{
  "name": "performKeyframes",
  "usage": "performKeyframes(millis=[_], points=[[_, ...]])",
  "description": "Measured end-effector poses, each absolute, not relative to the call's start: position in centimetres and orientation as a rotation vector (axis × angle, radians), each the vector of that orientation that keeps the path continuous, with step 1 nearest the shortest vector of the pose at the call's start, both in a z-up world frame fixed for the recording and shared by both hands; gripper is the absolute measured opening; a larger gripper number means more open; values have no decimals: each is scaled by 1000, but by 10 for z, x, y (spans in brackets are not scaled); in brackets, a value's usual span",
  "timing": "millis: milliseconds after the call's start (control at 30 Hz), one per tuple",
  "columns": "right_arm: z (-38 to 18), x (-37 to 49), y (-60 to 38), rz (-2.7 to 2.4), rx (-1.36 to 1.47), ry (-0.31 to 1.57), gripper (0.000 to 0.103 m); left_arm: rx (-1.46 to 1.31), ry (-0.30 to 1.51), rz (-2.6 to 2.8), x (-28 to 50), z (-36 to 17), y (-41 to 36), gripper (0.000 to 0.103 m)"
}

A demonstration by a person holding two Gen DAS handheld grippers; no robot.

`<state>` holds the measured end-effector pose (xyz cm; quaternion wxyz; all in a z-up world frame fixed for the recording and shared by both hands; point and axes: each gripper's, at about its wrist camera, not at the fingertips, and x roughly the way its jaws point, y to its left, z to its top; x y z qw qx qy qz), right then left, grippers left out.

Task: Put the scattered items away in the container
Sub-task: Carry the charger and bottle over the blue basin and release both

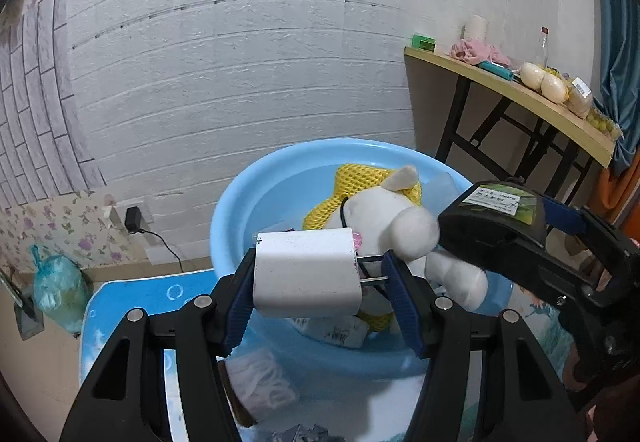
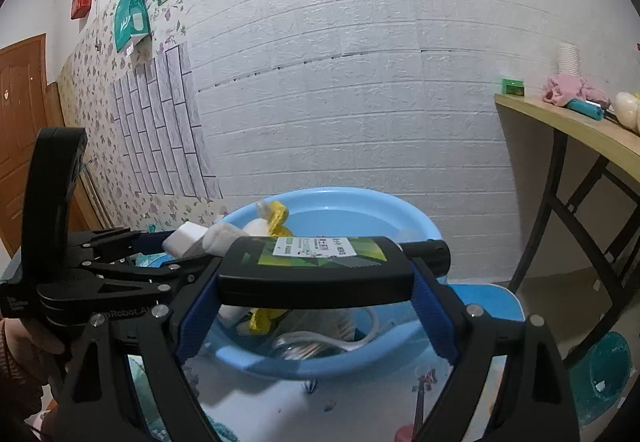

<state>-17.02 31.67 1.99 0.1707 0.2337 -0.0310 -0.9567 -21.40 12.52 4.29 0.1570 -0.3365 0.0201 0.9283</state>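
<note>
The left tool (image 1: 320, 278) points forward and slightly down, its two blue-padded fingers (image 1: 236, 306) closed against the sides of a white block held between them, black linkage arms spread wide behind. The right tool (image 2: 316, 282) sits just to its right, level and pointing the same way, its blue-padded fingers (image 2: 432, 306) clamped on a flat black object carried crosswise between the tips. In the right wrist view, a hand (image 2: 24, 342) at the near left grips the handle of the left tool; the sleeve edge shows beside it.
</note>
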Motion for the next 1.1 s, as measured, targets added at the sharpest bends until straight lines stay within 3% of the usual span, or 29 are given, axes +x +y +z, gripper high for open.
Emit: performKeyframes(millis=[200,433,1100], points=[[12,-177,320,-2697,673,-102,89,-949,34,2653,-215,38,124,63],[8,-174,322,-2686,708,-102,89,-953,5,2637,-209,37,118,76],[34,-178,327,-2758,639,-93,89,-1010,-110,2764,-185,32,50,78]])
